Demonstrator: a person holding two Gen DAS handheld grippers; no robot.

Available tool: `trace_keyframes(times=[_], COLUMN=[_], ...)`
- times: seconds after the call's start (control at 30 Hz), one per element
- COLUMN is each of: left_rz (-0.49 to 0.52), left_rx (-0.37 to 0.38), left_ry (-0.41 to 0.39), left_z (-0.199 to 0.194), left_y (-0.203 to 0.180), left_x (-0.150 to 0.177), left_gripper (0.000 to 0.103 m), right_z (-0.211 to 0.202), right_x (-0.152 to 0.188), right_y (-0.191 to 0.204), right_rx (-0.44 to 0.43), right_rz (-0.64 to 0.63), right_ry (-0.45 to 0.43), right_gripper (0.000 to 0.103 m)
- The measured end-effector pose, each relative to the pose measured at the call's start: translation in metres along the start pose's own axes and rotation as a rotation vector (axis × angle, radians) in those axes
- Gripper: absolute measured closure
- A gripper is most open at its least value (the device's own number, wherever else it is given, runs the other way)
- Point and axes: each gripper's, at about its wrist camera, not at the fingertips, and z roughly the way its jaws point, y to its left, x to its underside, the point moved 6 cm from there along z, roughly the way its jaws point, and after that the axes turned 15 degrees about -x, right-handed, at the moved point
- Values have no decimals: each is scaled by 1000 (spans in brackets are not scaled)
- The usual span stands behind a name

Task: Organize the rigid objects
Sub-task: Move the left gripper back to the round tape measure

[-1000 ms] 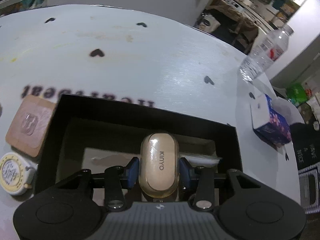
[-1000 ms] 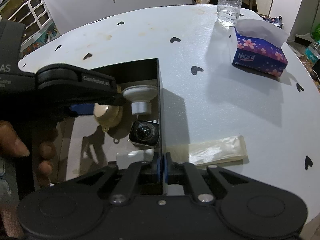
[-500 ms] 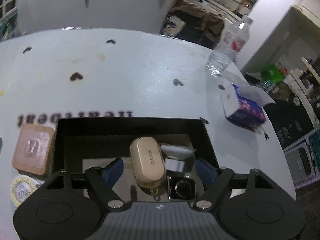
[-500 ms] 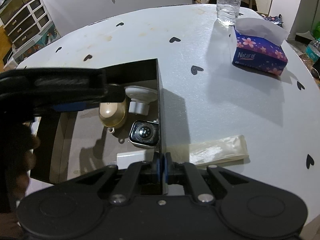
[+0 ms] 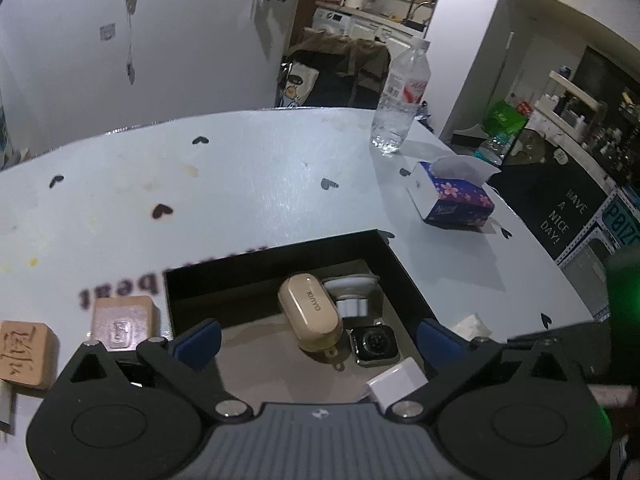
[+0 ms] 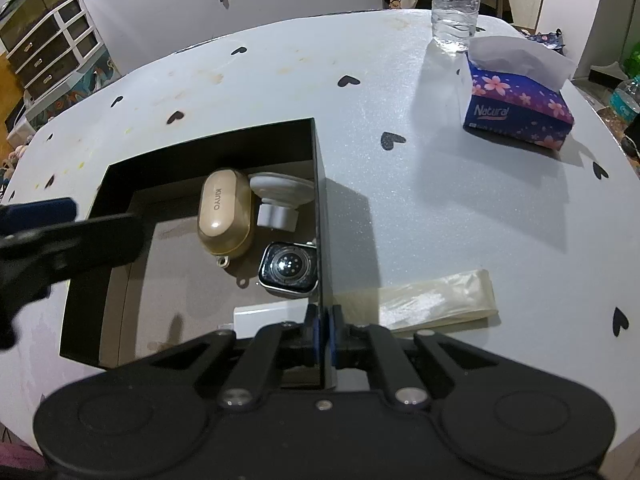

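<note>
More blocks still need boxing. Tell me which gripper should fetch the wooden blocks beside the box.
Left. The left gripper is open and empty, with the wooden blocks just off its left finger. The right gripper is shut on the box wall, steadying it, on the side away from the blocks.

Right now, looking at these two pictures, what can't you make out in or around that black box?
- White block in the black box: near end hidden by each claw's body, both views.
- Wooden tile: cut off by the left view's edge, carving blurred.
- Printed word on the table: partly covered by the box, left view.
- Left claw: blurred in the right view.
</note>
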Motion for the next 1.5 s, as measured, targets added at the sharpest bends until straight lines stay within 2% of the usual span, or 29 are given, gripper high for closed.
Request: trace_keyframes(times=[0.37,0.53,0.83,1.13,1.23,1.3,1.5], left_rz=[29,-4,-141,-155,-136,-97,87], left_rx=[5,-11,-81,-167,-188,-190,-182], left_ry=[-67,-83,-53,15,34,45,32], left_z=[-26,-30,-29,-11,-2,5,30], left_y=[14,30,88,134,140,139,123], left_x=[7,10,28,55,64,70,84], left_gripper=[0,0,0,1,3,8,19], right_z=[0,0,0,0,0,0,0], right_x=[1,1,1,1,1,1,1], right_y=[0,0,-1,-1,-1,-1,-1], right_rx=[7,6,3,5,4,5,4], right_rz=[0,2,9,8,9,8,9], right_ry=[-3,-6,-11,-10,-11,-10,-11], right_gripper=[98,98,98,98,98,98,98])
